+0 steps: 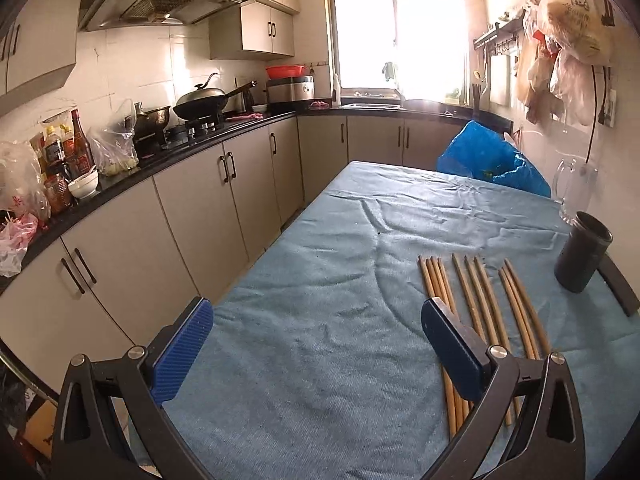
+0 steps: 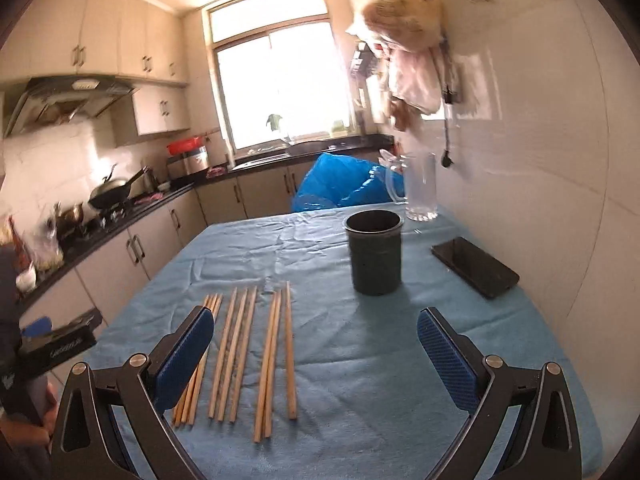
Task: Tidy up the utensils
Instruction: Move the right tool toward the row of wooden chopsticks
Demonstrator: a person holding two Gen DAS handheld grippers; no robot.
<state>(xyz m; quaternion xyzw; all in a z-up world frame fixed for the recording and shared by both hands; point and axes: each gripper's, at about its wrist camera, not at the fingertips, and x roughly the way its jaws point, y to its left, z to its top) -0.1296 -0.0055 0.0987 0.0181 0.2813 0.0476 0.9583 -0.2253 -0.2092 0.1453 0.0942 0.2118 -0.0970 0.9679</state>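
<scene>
both grippers (image 1: 316, 354) (image 2: 314, 354) gape empty above chopsticks (image 2: 240, 344); only right view shows phone (image 2: 474, 266).

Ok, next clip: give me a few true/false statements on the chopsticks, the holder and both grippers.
1. The chopsticks lie on the blue cloth. True.
2. The dark holder lies tipped on its side. False: it stands upright.
3. The right gripper grips a chopstick. False: it is open, holding nothing.
4. The left gripper is open. True.
5. A phone lies right of the holder. True.
6. Chopsticks already stand in the holder. False: none show in it.
</scene>
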